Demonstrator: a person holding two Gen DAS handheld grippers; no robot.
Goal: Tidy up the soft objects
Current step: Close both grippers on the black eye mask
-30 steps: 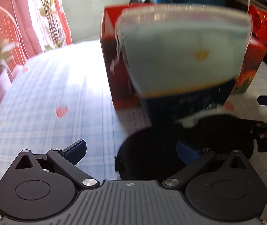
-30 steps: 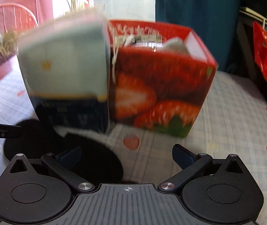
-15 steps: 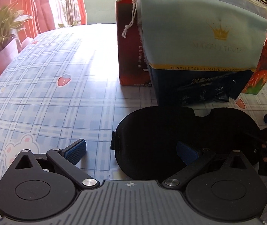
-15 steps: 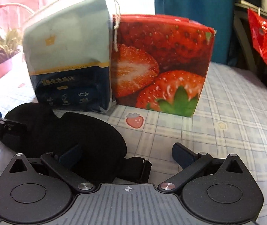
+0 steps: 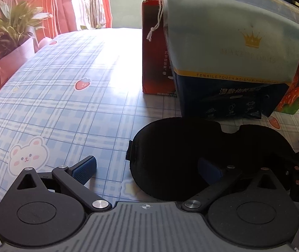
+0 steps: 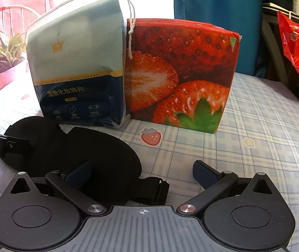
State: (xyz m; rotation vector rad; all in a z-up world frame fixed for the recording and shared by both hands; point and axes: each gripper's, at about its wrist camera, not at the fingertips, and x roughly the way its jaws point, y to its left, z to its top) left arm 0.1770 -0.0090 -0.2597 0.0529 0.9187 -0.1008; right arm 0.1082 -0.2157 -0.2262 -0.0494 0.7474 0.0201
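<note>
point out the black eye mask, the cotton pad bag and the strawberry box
black eye mask (image 5: 191, 147), left wrist view, middle of its fabric
cotton pad bag (image 6: 76, 63), right wrist view, pale upper front
strawberry box (image 6: 180, 73), right wrist view, printed front face

- eye mask (image 5: 191, 153): matt black cloth, soaks up the light, no shine
- cotton pad pack (image 6: 76, 73): clear glossy plastic bag, thin string drawcord
- strawberry box (image 6: 183, 77): printed card, slightly glossy
- tablecloth (image 5: 65, 105): smooth plaid, sheeny where sun hits
- left gripper (image 5: 147, 171): matt black plastic, ribbed blue pads, shiny metal pivots
</note>
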